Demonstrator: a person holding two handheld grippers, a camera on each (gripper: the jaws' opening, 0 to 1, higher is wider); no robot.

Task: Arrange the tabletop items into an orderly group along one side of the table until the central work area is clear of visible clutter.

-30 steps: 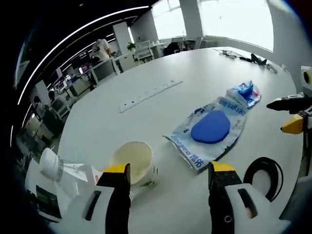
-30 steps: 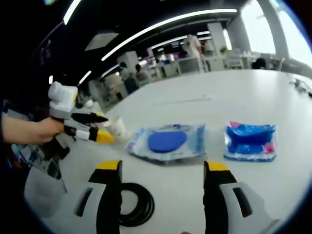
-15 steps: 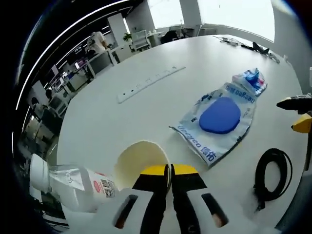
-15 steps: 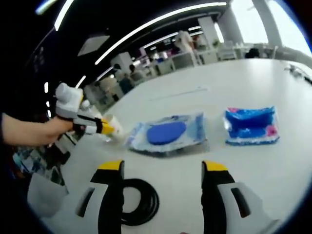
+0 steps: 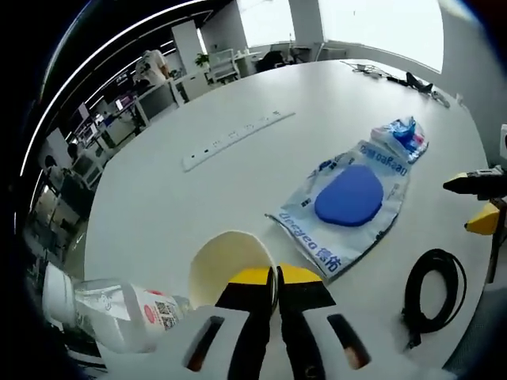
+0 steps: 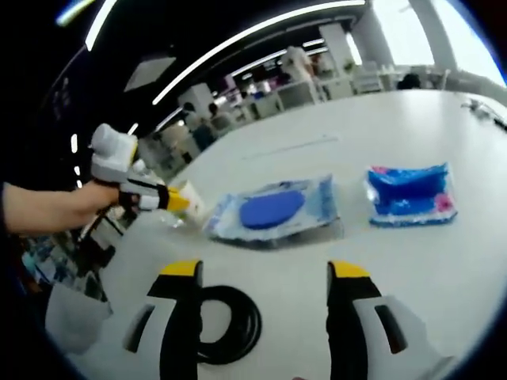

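My left gripper [image 5: 276, 277] is shut on the near rim of a cream paper cup [image 5: 226, 257], which stands on the white table [image 5: 198, 198]. In the right gripper view the same left gripper [image 6: 181, 203], held by a hand, pinches the cup [image 6: 192, 207] at the table's left. A clear plastic bottle [image 5: 111, 305] lies beside the cup. A large blue-and-white packet [image 5: 348, 198] lies mid-table, with a smaller blue packet [image 5: 402, 134] beyond it. My right gripper [image 6: 265, 273] stands open over a coiled black cable [image 6: 234, 324], nothing between its fingers.
A long white power strip [image 5: 238, 138] lies across the far side of the table. The right gripper [image 5: 475, 202] enters the left gripper view from the right edge, above the cable [image 5: 432, 289]. Office desks and people stand in the background.
The left gripper's jaws, open around the cup a second ago, have closed on its rim. The right gripper stays open, hardly moved.
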